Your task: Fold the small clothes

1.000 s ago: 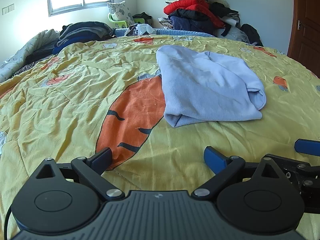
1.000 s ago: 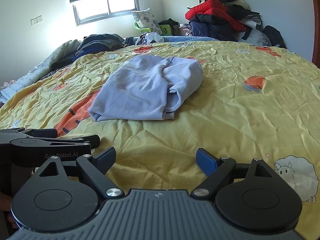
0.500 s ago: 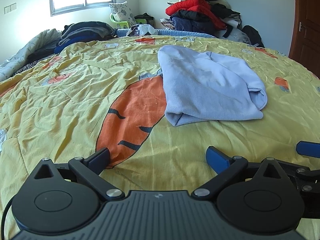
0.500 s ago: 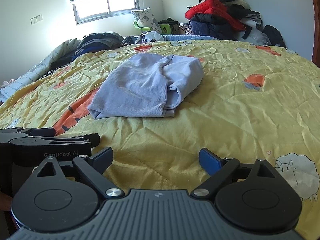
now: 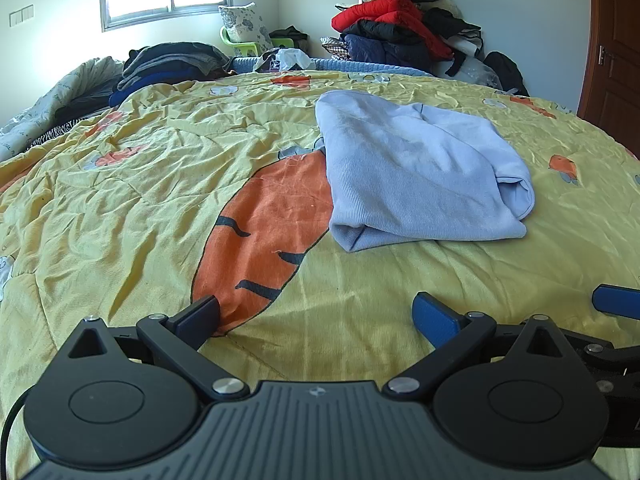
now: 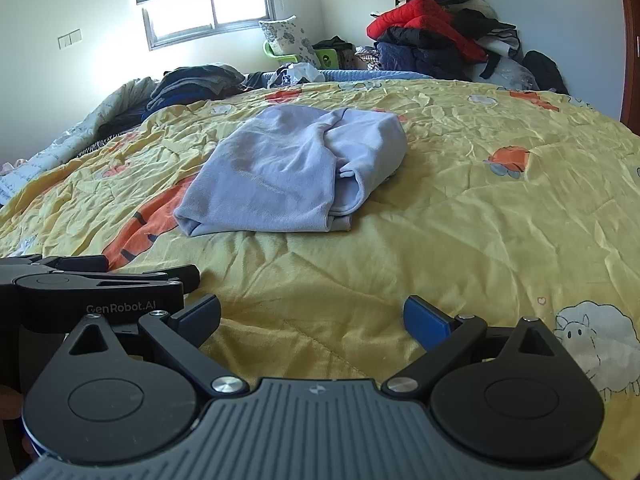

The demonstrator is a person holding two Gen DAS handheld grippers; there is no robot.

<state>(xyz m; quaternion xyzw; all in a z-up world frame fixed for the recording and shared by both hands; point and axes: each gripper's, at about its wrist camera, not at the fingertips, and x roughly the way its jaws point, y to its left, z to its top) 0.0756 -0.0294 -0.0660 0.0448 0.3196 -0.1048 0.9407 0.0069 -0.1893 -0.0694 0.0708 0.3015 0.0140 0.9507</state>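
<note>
Yellow cartoon bedspread carries your light-blue knit top, centre frame. It looks soft and floppy; pinch its near folded hem. Left gripper and right gripper fingers gape wide, empty.

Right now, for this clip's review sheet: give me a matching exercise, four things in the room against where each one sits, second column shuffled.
Things:
1. light blue garment
2. red jacket
3. floral pillow
4. sheep print

Places:
A. on the green chair by the window
B. on the clothes pile against the far wall
C. middle of the yellow quilt, partly over the orange carrot print
D. on the quilt near the right gripper

Pairs: 1-C, 2-B, 3-A, 4-D
</note>
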